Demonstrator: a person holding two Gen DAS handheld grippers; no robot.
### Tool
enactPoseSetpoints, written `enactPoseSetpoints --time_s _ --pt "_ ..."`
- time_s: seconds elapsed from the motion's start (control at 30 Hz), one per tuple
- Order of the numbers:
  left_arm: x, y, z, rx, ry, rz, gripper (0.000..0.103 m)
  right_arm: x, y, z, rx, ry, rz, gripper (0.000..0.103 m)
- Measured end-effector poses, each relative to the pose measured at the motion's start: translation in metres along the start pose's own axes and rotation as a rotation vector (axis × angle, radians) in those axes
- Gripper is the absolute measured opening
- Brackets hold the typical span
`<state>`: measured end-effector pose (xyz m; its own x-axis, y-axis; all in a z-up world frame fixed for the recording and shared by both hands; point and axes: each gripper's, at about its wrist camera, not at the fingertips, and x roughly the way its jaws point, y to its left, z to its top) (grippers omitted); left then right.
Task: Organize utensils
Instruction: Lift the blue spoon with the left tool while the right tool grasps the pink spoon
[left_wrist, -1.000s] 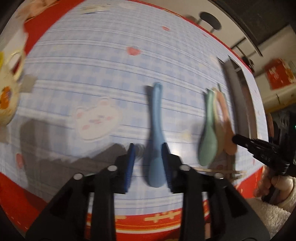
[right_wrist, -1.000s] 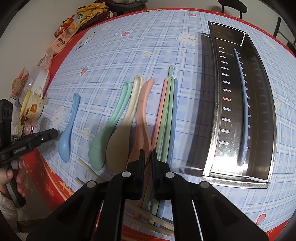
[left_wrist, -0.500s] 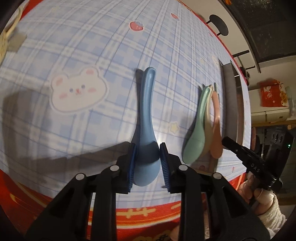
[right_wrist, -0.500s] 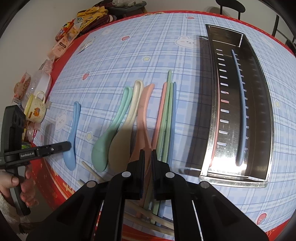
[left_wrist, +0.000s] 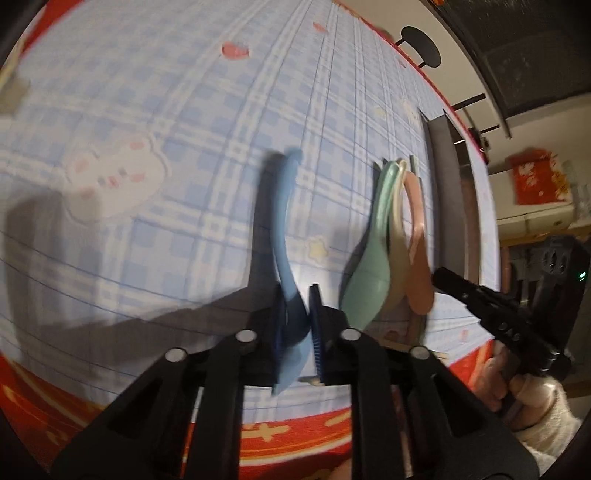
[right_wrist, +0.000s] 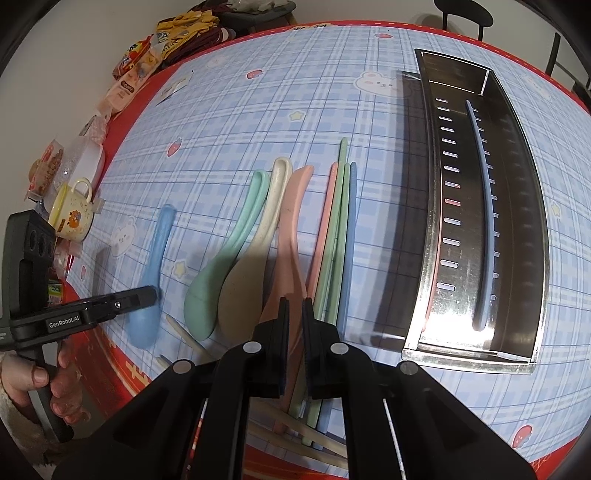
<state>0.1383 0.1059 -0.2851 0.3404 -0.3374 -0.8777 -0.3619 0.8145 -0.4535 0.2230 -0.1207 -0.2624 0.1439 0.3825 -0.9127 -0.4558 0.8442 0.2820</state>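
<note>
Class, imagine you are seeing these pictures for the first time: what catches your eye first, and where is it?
The left gripper, its jaws having just been closing, pinches the blue spoon by its bowl near the table's front edge. Beside it lie green, cream and pink spoons in a row. Far right, the steel tray holds one blue chopstick.

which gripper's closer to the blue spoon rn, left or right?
Left. The left gripper has just closed onto the blue spoon at its bowl end. The right gripper hangs shut over the pink spoon, several utensils away.
</note>
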Motion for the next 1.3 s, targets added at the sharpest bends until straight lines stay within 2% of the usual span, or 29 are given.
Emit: enactPoseSetpoints --time_s 0.27,0.4,0.47,0.57,0.8,0.87,0.93,1.2,1.3 --pt "-0.013 -0.016 0.017 0.174 -0.1 0.283 0.012 0.0 -0.002 0.0 0.005 0.0 0.001 0.007" --pt "0.0 -0.025 0.025 0.234 -0.111 0.336 0.013 0.002 -0.001 0.003 -0.007 0.001 0.0 0.007" --pt "0.003 -0.03 0.028 0.239 -0.097 0.314 0.016 0.002 0.001 0.007 -0.026 -0.003 0.0 0.007" --pt "0.003 -0.032 0.03 0.215 -0.084 0.228 0.03 0.003 0.005 0.012 -0.067 -0.013 -0.021 0.007" --pt "0.003 -0.021 0.034 0.184 -0.053 0.138 0.032 0.013 0.007 0.026 -0.103 -0.004 -0.028 0.008" --pt "0.002 -0.02 0.034 0.186 -0.05 0.11 0.039 0.018 0.009 0.03 -0.116 0.004 -0.035 0.008" --pt "0.001 -0.017 0.032 0.181 -0.044 0.081 0.039 0.022 0.01 0.032 -0.119 0.014 -0.036 0.008" --pt "0.004 -0.023 0.034 0.217 -0.044 0.107 0.038 0.029 0.015 0.032 -0.127 0.025 -0.007 0.013" --pt "0.008 -0.03 0.035 0.259 -0.048 0.168 0.025 0.03 0.016 0.03 -0.131 0.027 0.001 0.012"
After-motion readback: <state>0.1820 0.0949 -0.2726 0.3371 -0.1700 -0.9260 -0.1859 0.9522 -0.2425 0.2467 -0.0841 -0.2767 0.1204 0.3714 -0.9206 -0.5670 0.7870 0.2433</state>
